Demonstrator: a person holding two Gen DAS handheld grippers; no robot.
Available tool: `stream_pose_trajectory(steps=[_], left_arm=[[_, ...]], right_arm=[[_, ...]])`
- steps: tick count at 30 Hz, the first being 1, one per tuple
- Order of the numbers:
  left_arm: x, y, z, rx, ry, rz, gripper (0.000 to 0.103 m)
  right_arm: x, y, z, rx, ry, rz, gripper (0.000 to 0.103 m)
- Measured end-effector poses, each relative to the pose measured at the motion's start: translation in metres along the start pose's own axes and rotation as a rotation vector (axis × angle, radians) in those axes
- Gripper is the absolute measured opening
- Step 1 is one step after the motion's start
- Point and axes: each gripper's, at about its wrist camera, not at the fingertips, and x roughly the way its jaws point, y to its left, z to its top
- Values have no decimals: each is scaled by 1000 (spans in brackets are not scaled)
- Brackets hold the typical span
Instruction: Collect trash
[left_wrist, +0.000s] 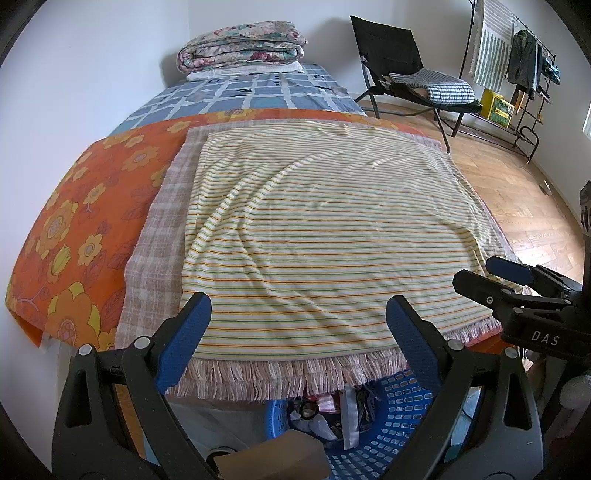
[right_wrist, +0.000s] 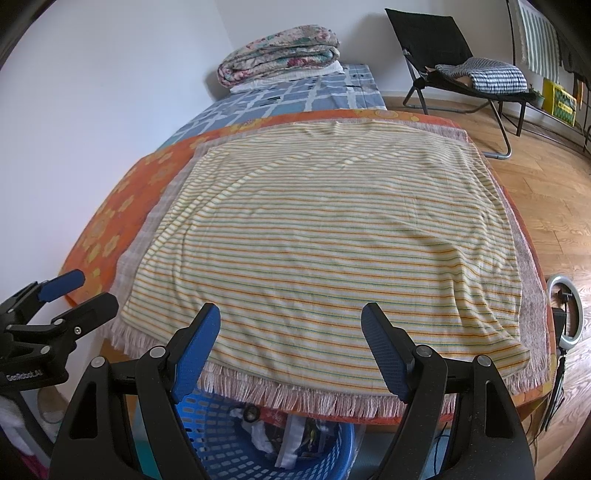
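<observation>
A blue plastic basket (left_wrist: 391, 435) (right_wrist: 218, 435) stands on the floor below the bed's near edge, with wrappers and other trash (left_wrist: 332, 417) (right_wrist: 291, 432) inside it. My left gripper (left_wrist: 299, 314) hangs open over the fringed edge of a striped yellow towel (left_wrist: 325, 229), above the basket, with nothing between its blue pads. My right gripper (right_wrist: 291, 325) is open too, empty, above the same edge of the towel (right_wrist: 325, 236). Each gripper shows at the side of the other's view: the right one (left_wrist: 484, 277) and the left one (right_wrist: 92, 291).
The towel lies on a checked fringed cloth (left_wrist: 159, 236) over an orange flowered sheet (left_wrist: 85, 206). A folded quilt (left_wrist: 240, 44) sits at the bed's far end. A black folding chair (left_wrist: 399, 62), a clothes rack (left_wrist: 524, 62), a ring light (right_wrist: 565, 314) and wooden floor (right_wrist: 554, 199) are to the right.
</observation>
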Motion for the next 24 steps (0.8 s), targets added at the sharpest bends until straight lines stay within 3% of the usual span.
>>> stream_pose_trajectory(steps=[24], left_arm=[[-2, -1, 2, 6, -9, 4, 97]], right_arm=[[2, -3, -2, 25, 6, 9, 79]])
